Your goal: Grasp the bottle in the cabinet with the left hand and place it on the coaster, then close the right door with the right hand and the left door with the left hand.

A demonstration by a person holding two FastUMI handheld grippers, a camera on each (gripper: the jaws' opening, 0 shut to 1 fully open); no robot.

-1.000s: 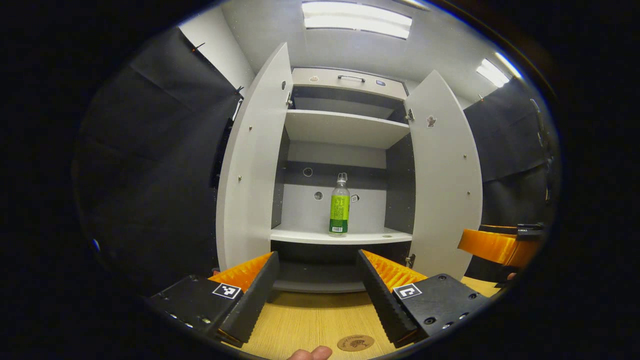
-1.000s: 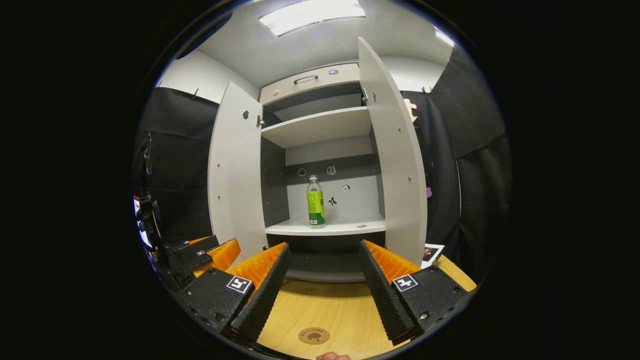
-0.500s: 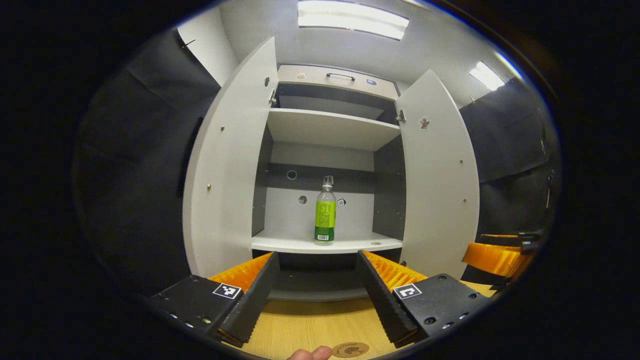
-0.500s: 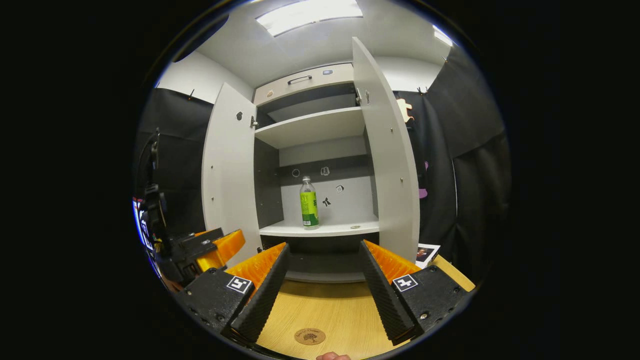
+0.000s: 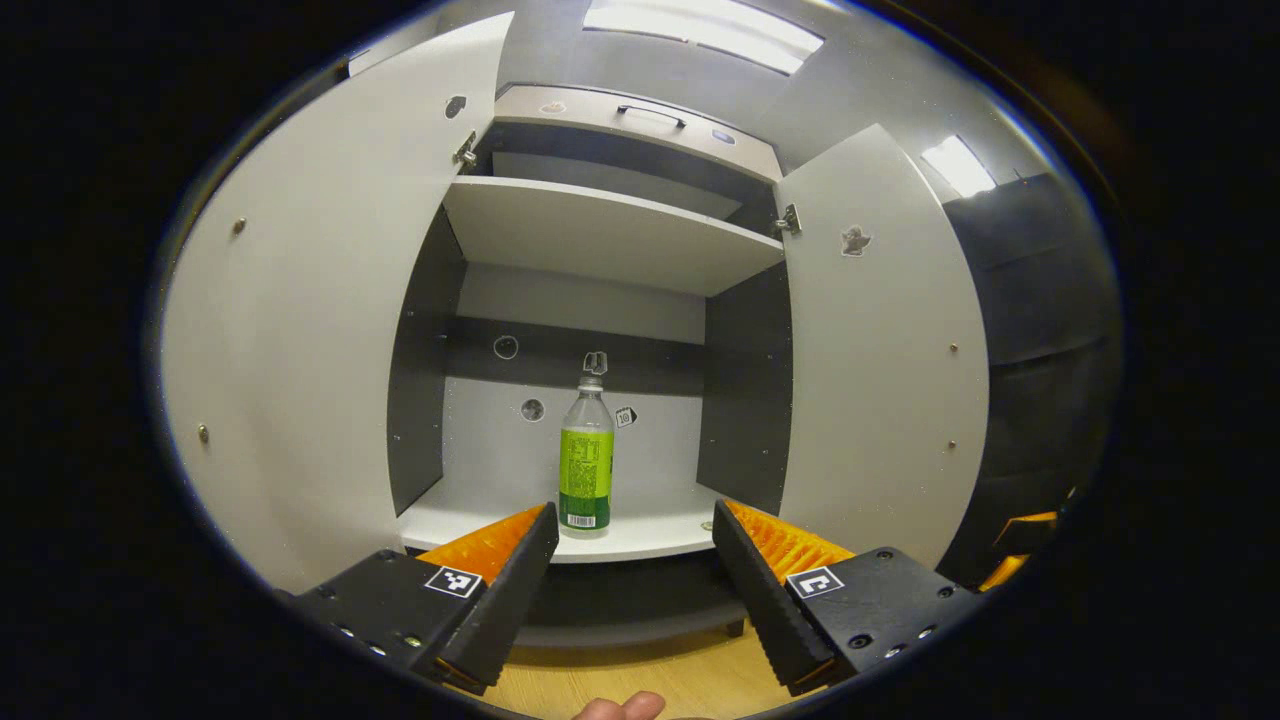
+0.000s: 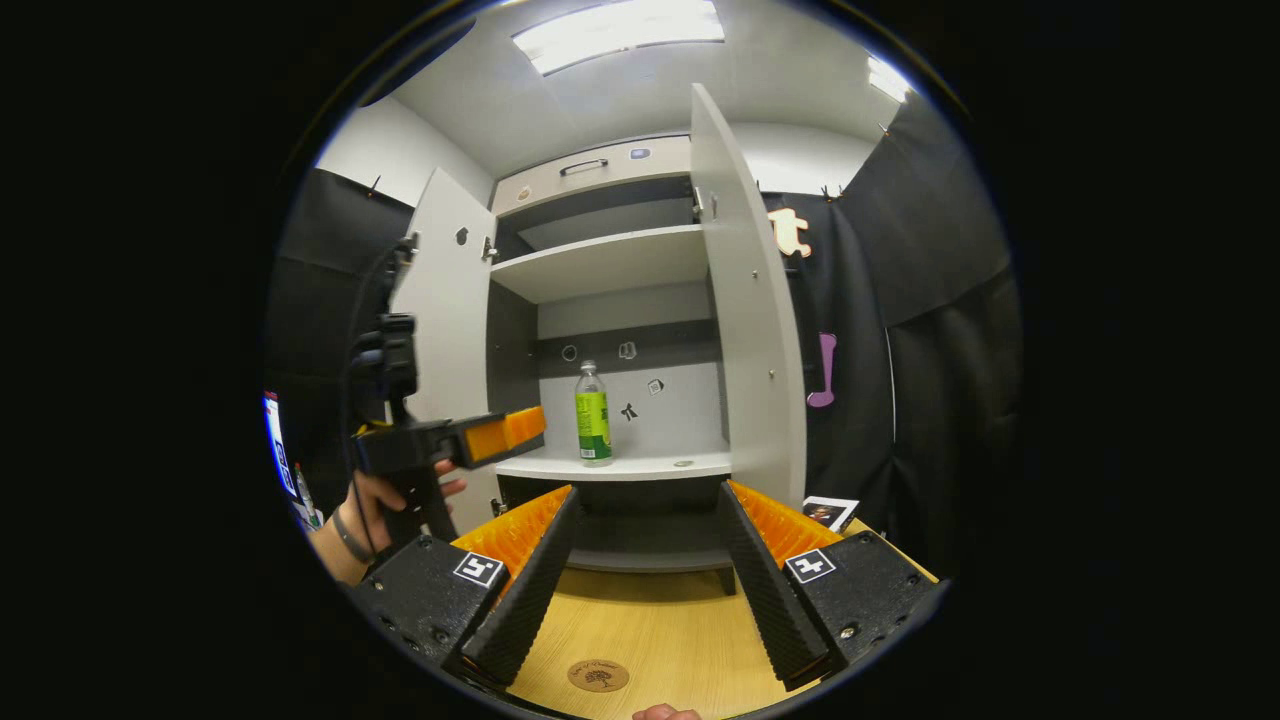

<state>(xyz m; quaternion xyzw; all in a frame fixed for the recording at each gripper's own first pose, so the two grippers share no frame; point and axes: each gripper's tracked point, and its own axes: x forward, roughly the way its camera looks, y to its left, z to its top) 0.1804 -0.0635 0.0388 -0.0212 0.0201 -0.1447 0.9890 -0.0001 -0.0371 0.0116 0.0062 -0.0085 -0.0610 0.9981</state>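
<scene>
The first step is under way — the left gripper (image 5: 632,525) is reaching toward the cabinet (image 5: 610,230) to get the bottle (image 5: 586,462). Its jaws are wide open and hold nothing. The bottle stands upright on the lower shelf (image 5: 650,535), a little way in from the front edge and nearer the shelf's left side, with bare shelf all around it. Both doors are swung open, the left door (image 5: 330,320) and the right door (image 5: 885,340). In the right gripper view, the left gripper (image 6: 500,435) is out in front of the left door, level with the shelf, not yet at the bottle. The right gripper (image 6: 645,525) waits low over the table (image 6: 650,630), jaws wide open and empty too. The coaster (image 6: 598,675) lies on the table near its front edge — that is where the bottle must go. Next, I think the left gripper has to go straight in until the bottle sits between its fingers, then squeeze gently around the label so it does not tip.
</scene>
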